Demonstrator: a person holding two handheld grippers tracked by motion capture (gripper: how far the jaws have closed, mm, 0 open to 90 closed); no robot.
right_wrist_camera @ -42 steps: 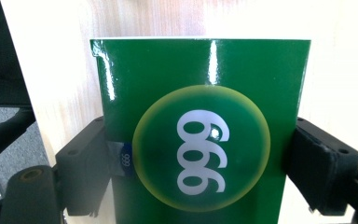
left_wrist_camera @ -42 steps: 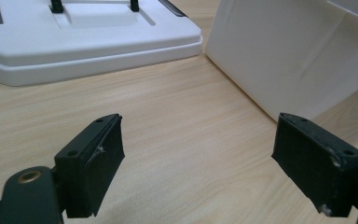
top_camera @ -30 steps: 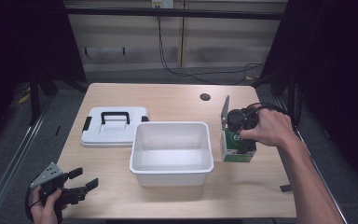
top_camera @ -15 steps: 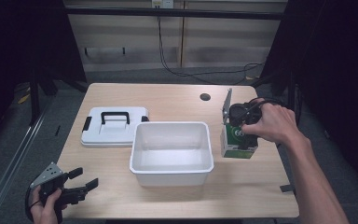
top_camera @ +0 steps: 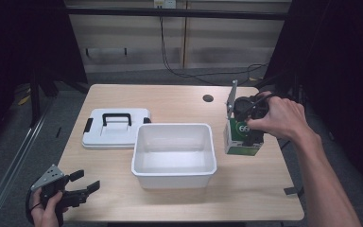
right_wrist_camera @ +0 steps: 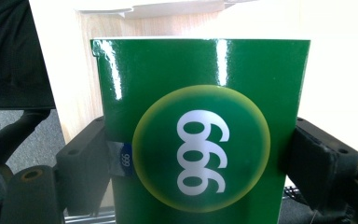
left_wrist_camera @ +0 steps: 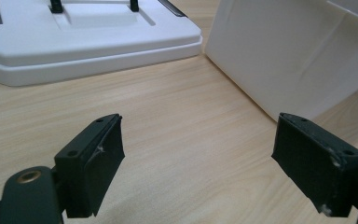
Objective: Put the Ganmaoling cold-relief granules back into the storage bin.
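Green box clamped at the desk's right side

High view: right gripper is clasping the green box beside the white bin; left gripper is gaping, empty. Right gripper view: fingers are pressing both box sides

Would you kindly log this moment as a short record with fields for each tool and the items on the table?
left tool: open, holding nothing, low over the table's near-left corner
right tool: shut on the green box, jaws pressing its two sides
green box: beside the tub's right wall
white tub: mid-table, nothing inside
white lid: flat, black handle up, left of tub
table: light wood
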